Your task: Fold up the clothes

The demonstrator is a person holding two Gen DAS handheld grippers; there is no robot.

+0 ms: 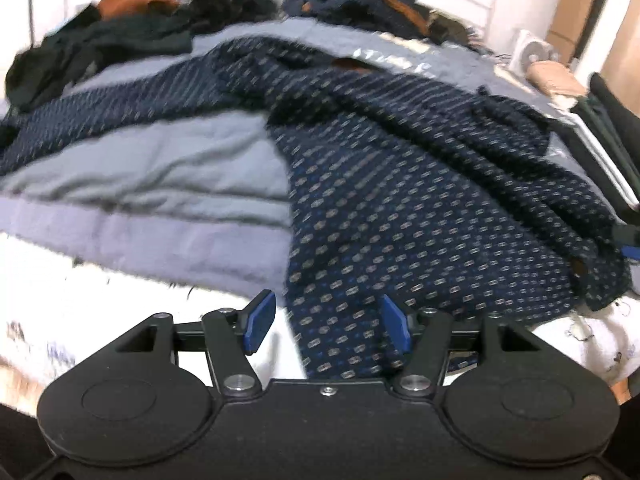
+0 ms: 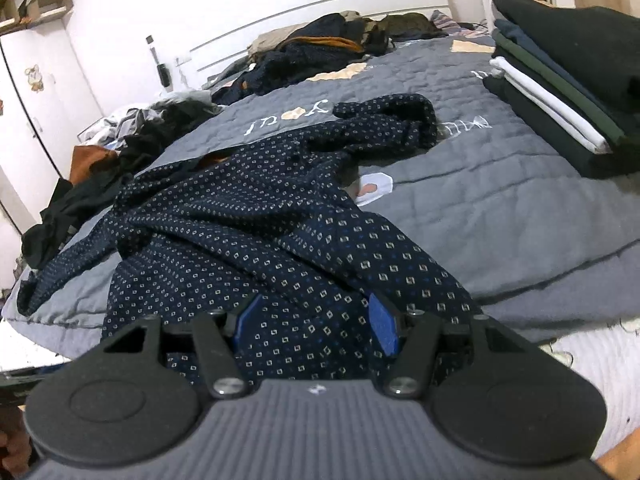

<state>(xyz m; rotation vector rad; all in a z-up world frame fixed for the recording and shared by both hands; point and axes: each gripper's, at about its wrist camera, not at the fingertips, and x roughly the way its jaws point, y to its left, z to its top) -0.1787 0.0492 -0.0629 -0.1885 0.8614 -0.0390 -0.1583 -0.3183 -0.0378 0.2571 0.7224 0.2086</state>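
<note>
A bed (image 2: 500,216) with a grey quilted cover fills both views; it has a white headboard (image 2: 320,4) at 12 o'clock, and a white wardrobe (image 2: 44,92) stands at 9 o'clock. Unfolded dark clothes (image 2: 320,52) lie near the headboard. A stack of folded clothes (image 2: 560,92) sits at 2 o'clock in the right wrist view. The navy patterned shirt (image 2: 248,208) lies crumpled across the middle of the bed, and its hem hangs over the near edge. The right gripper (image 2: 316,328) has its jaws half wide with the shirt cloth bunched between them; I cannot tell whether they press on it. The left gripper (image 1: 328,328) is half wide, and the shirt (image 1: 400,216) edge lies loose between the blue pads.
</note>
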